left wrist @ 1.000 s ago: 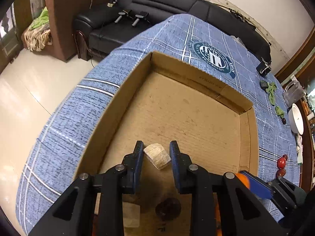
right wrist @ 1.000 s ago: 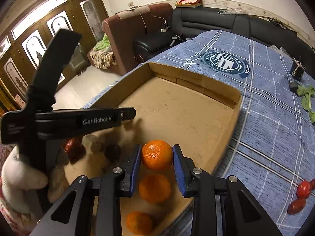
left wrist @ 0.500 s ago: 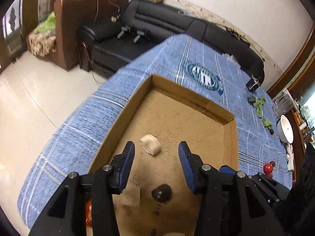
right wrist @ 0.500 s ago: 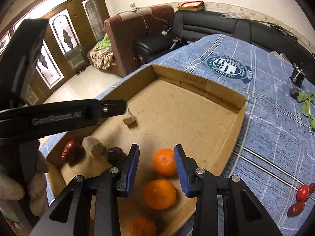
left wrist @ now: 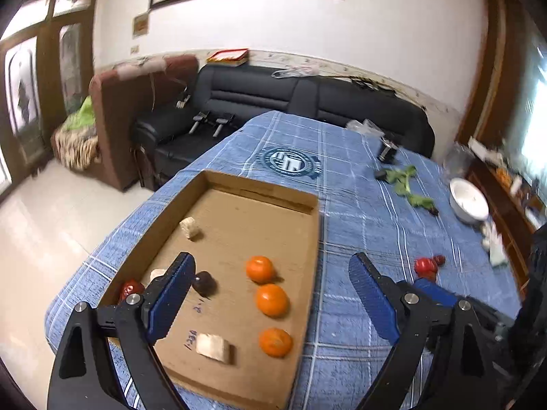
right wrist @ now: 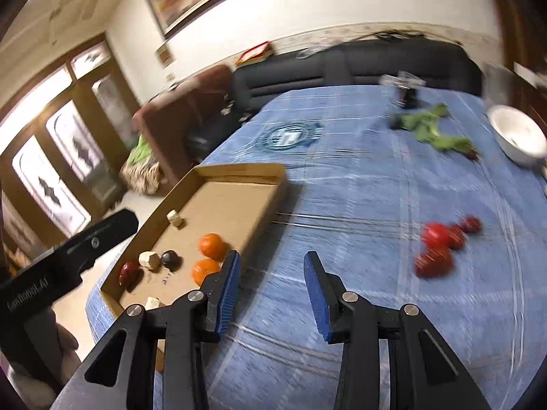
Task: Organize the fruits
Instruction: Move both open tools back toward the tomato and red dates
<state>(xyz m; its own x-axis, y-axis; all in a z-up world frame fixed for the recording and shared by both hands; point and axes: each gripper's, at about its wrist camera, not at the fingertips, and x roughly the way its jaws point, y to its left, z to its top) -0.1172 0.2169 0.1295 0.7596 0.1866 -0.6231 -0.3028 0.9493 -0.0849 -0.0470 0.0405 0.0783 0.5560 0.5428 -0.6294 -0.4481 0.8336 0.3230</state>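
A shallow cardboard tray [left wrist: 316, 235] lies on the blue checked tablecloth. In it are three oranges [left wrist: 271, 300] in a row, a dark round fruit [left wrist: 204, 283], a red fruit [left wrist: 131, 288] and pale chunks [left wrist: 189, 227]. My left gripper [left wrist: 270, 294] is wide open and empty, raised above the tray. My right gripper [right wrist: 271, 287] is open and empty, over the cloth just right of the tray [right wrist: 273, 184]. A cluster of small red fruits [right wrist: 441, 247] lies on the cloth to its right; it also shows in the left wrist view [left wrist: 427, 266].
A white bowl [right wrist: 518, 135] and green leaves [right wrist: 430, 128] lie at the table's far right. A small dark object [left wrist: 387, 150] sits near the far edge. A black sofa [left wrist: 273, 99] and brown armchair stand behind the table.
Both grippers opened, let go of a pale chunk and an orange in the tray, then lifted and drew back. The right gripper swung right, toward the red fruits.
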